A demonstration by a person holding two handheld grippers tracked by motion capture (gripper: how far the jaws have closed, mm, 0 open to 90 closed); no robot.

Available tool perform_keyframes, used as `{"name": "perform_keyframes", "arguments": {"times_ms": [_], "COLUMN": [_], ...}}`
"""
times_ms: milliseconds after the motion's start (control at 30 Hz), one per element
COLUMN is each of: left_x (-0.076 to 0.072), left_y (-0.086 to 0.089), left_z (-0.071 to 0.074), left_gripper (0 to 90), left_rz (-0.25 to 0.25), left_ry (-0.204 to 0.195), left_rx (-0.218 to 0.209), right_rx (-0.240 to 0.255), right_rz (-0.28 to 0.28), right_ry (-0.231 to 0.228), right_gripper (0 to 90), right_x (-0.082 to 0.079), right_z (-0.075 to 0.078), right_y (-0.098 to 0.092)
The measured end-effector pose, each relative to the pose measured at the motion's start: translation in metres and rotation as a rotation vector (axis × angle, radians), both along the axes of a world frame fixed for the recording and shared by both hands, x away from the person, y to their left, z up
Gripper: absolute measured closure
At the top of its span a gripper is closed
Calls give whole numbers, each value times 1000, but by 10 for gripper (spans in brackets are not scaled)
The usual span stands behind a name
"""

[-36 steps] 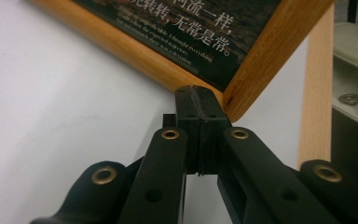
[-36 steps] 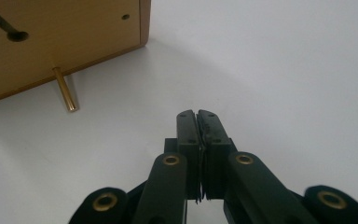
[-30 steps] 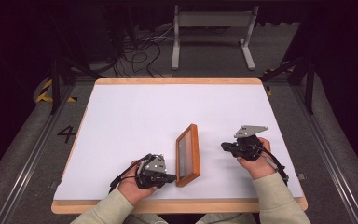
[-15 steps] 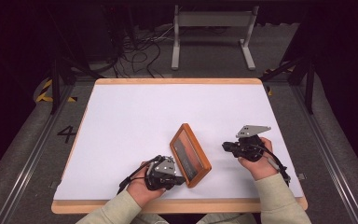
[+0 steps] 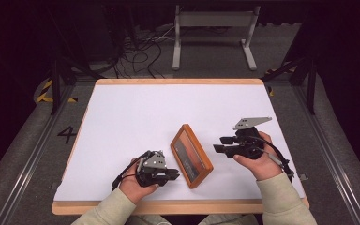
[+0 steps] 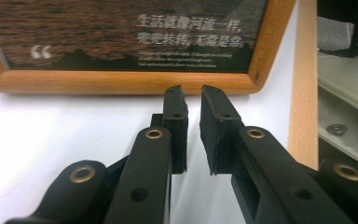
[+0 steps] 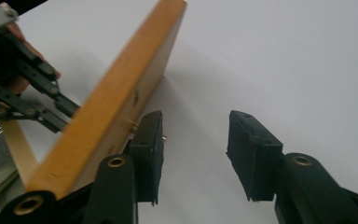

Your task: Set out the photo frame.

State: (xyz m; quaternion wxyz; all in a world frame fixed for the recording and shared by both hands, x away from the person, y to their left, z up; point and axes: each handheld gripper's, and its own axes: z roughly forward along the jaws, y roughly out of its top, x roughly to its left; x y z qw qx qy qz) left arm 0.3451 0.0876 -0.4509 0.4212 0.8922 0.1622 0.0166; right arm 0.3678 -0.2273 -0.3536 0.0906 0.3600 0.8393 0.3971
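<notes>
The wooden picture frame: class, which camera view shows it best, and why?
The high view: the whole wooden picture frame lies face up on the white table between the grippers. The left gripper view gives one rail and printed text up close; the right gripper view gives just its outer edge.

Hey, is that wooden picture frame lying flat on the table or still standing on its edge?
Lying flat: the picture frame rests picture side up on the white table, neither gripper gripping it.

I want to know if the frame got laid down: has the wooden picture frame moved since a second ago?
Yes. The picture frame stood on edge; now it lies face up on the white table, its near end swung toward the front edge, both tongs open.
</notes>
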Motion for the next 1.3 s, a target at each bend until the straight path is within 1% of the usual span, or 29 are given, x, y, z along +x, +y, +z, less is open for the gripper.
{"name": "perform_keyframes", "arguments": {"times_ms": [33,67,100,167,267,300,400,500,533,567,600,633,667,733,767,800,833,867,933,1000,1033,1067,1133,1233,1300], "left_x": [0,0,0,0,2,2,4,6,6,7,8,8,9,9,9,9,9,10,10,10,10,10,11,12,12], "left_y": [1,2,3,6,11,14,21,27,27,29,30,31,33,34,34,35,35,36,37,38,39,40,41,42,43], "left_z": [0,1,1,2,3,3,4,5,5,6,6,6,6,6,6,6,6,6,7,7,7,7,7,6,6], "left_gripper": [801,798,795,790,775,769,752,724,714,710,710,709,707,706,706,706,706,706,706,706,706,706,706,706,706], "left_rz": [3,6,12,17,32,41,65,88,88,99,100,107,112,121,121,122,125,127,127,130,132,138,143,148,151], "left_ry": [0,6,-6,-9,-17,-19,-21,-22,-22,-23,-23,-22,-22,-22,-22,-22,-20,-26,-28,-27,-28,-29,-28,-30,-29], "left_rx": [-6,-5,-5,-5,-8,-11,-21,-30,-30,-33,-35,-39,-39,-42,-42,-42,-43,-44,-42,-44,-45,-48,-50,-47,-49], "right_rx": [1,9,17,28,4,-7,-44,-79,-79,-87,-87,-96,-119,-132,-132,-154,-154,-171,-185,-208,-208,-211,-210,-215,-221], "right_rz": [12,12,11,7,3,-4,-12,-19,-19,-23,-23,-24,-31,-32,-32,-31,-31,-27,-22,-22,-22,-41,-54,-59,-58], "right_ry": [10,26,39,61,79,95,143,191,191,249,249,268,305,324,324,350,350,365,376,384,384,402,420,428,423], "right_gripper": [542,531,526,513,492,480,449,443,443,464,464,468,473,487,487,527,527,563,617,636,636,646,660,689,695], "right_x": [0,0,1,2,6,7,13,18,18,23,23,24,29,31,31,33,33,34,35,36,36,36,37,38,38], "right_z": [5,10,14,21,25,25,20,12,12,5,5,3,-3,-5,-5,-8,-8,-9,-11,-12,-12,-12,-11,-10,-9], "right_y": [4,9,14,23,35,39,52,61,61,68,68,70,76,79,79,84,84,88,91,95,95,96,95,96,97]}}
